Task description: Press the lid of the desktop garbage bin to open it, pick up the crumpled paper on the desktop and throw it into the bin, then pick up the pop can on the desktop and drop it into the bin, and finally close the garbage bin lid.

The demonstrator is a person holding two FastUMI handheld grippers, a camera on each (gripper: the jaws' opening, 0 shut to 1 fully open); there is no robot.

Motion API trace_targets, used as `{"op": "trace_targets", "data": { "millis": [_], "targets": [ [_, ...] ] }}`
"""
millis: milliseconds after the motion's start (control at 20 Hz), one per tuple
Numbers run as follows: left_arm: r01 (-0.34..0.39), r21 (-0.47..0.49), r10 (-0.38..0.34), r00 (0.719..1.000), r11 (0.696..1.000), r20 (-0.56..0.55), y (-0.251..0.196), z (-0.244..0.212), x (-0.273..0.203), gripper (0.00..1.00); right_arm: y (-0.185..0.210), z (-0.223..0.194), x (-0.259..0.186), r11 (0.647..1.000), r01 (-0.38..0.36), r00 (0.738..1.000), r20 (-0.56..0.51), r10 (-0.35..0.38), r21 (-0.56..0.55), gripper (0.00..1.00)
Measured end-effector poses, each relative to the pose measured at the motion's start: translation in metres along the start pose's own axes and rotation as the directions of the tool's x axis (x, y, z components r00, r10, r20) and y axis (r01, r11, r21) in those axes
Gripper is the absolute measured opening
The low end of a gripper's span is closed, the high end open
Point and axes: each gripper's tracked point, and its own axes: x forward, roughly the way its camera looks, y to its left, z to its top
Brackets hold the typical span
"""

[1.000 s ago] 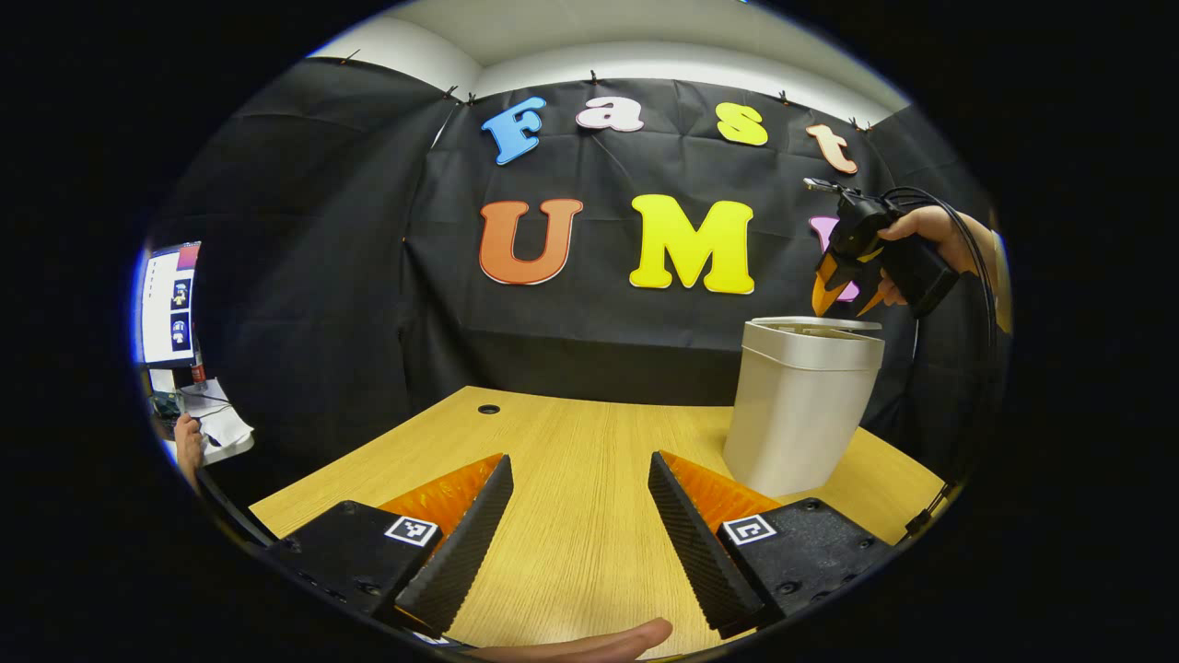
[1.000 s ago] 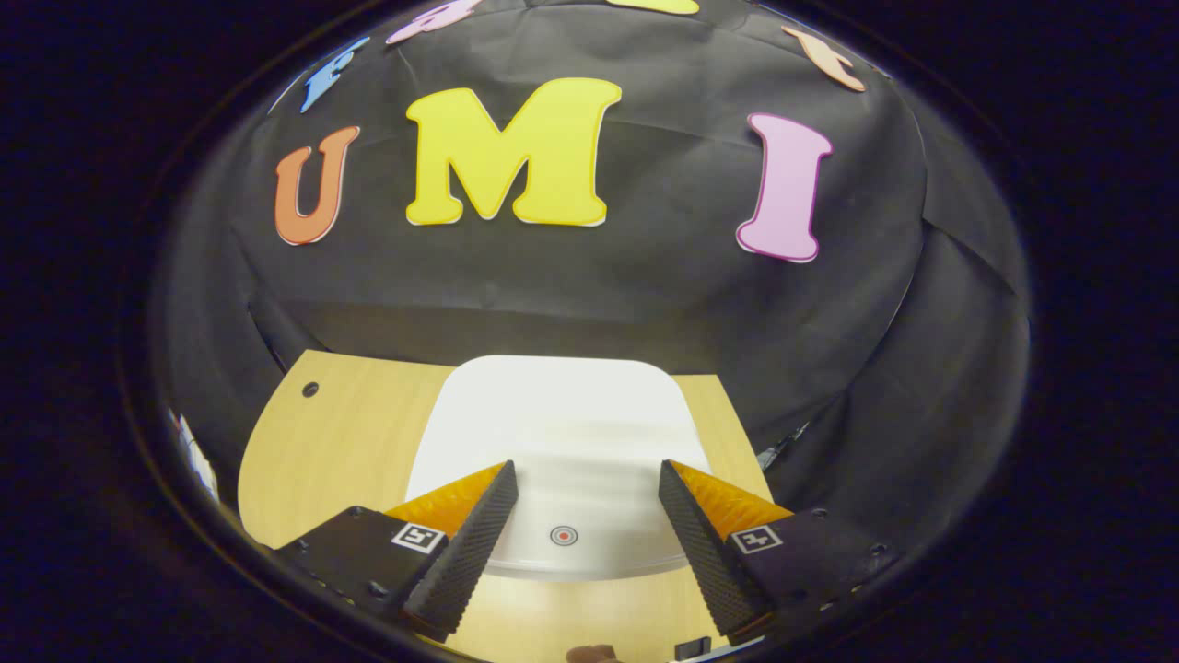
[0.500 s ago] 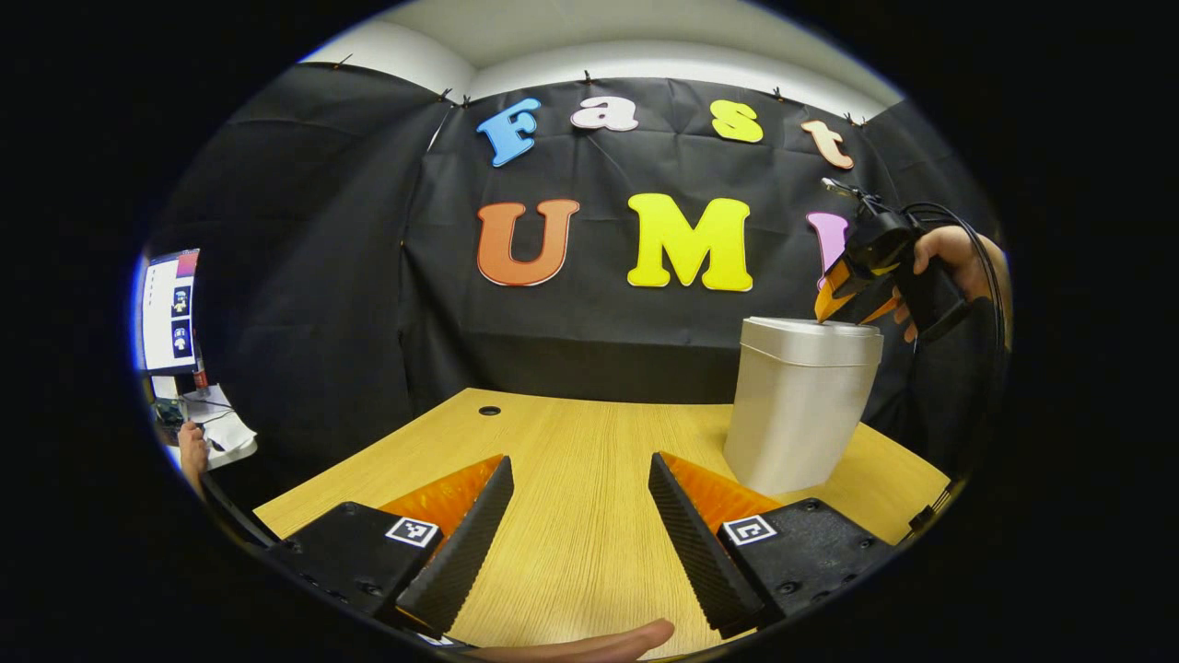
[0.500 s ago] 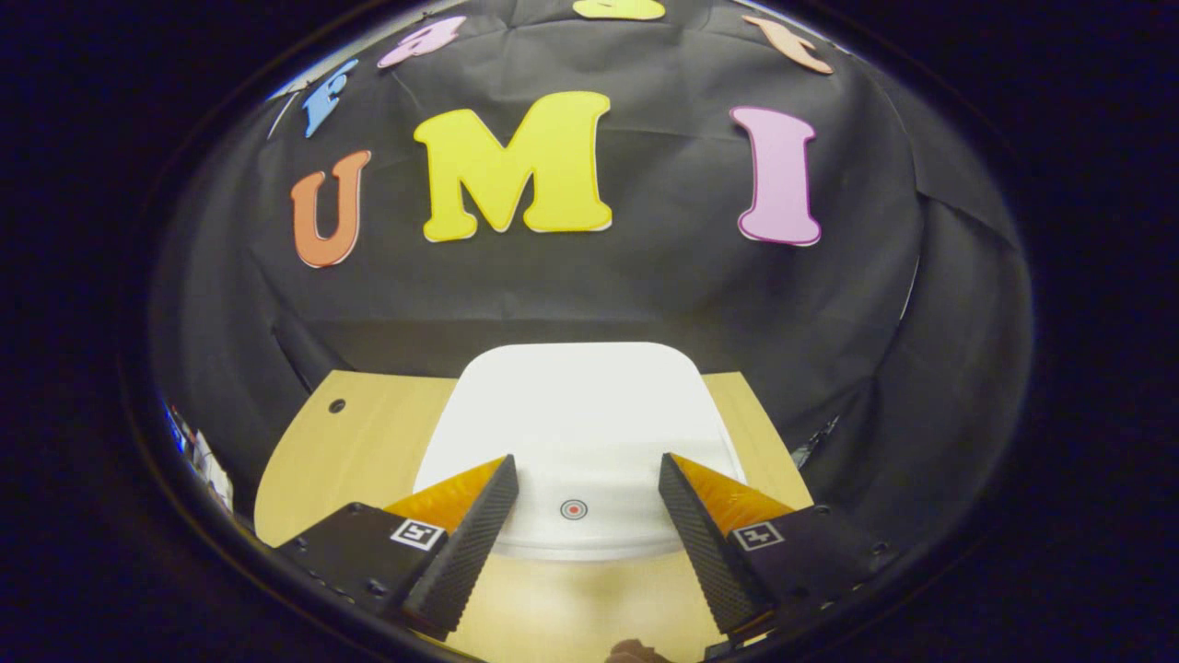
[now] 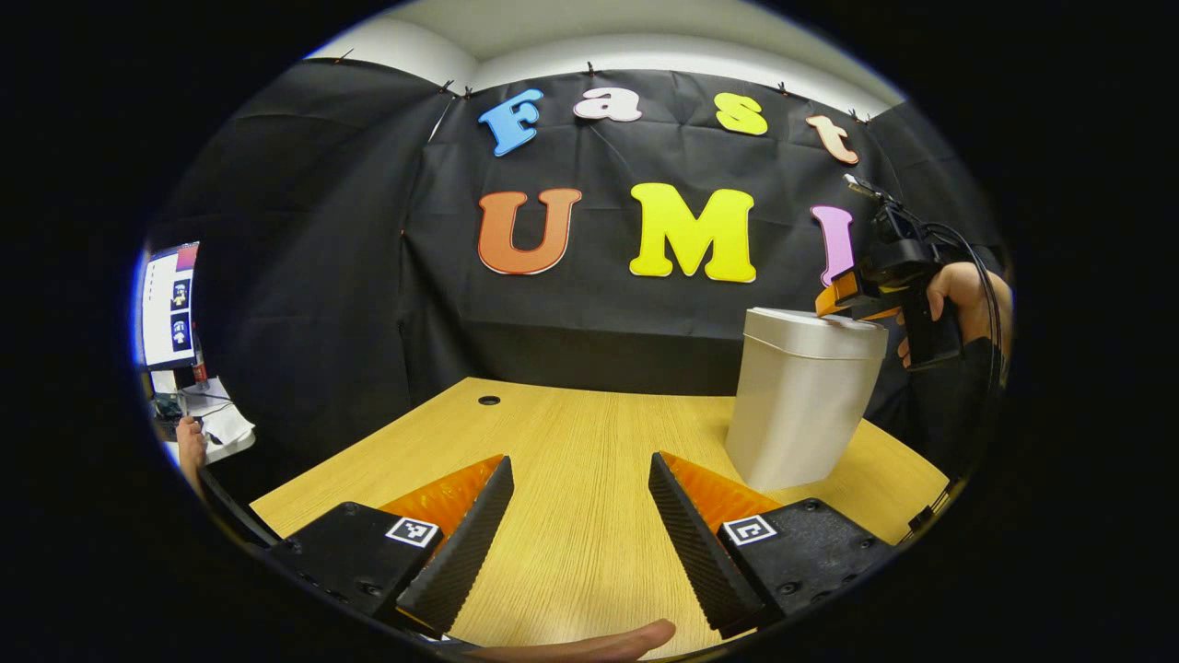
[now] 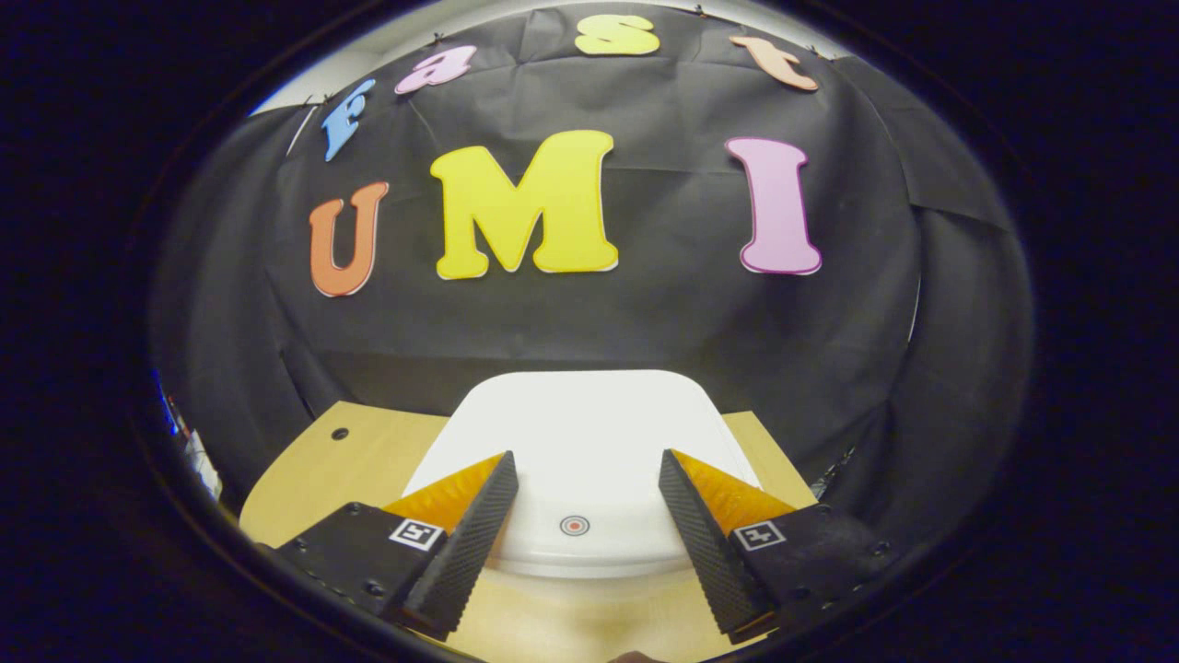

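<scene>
Your wooden desk (image 5: 562,451) carries the garbage bin (image 5: 799,405) at its right side, lid (image 6: 589,442) down. Your left gripper (image 5: 578,516) hovers over bare wood, jaws spread; your right gripper (image 6: 582,516), jaws released, sits at the lid's near edge.

Setting: a lab recording booth. Black cloth (image 5: 304,276) is clipped up as walls on three sides of a light wood desk (image 5: 571,460) with a cable hole (image 5: 489,401). Beyond the desk's left edge, a monitor (image 5: 170,304) and papers (image 5: 216,424) mark an operator station.
</scene>
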Motion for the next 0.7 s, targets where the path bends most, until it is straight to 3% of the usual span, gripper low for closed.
{"op": "trace_targets", "data": {
  "millis": [150,450,700],
  "targets": [
    [-0.013,0.005,0.013,1.000,1.000,0.000,0.003,0.000,0.000,0.96,-0.001,0.005,0.000,1.000,0.009,0.998,0.058,-0.009,0.006,1.00],
    [-0.033,0.012,0.032,0.999,0.999,0.014,0.007,0.004,-0.001,0.96,-0.014,0.004,-0.025,0.997,0.059,0.996,0.070,-0.062,0.041,0.96],
    [0.015,0.044,-0.017,0.998,0.999,0.053,-0.014,0.011,-0.004,0.96,-0.031,-0.020,-0.071,0.997,0.033,0.987,0.154,-0.043,0.069,0.95]
  ]
}}
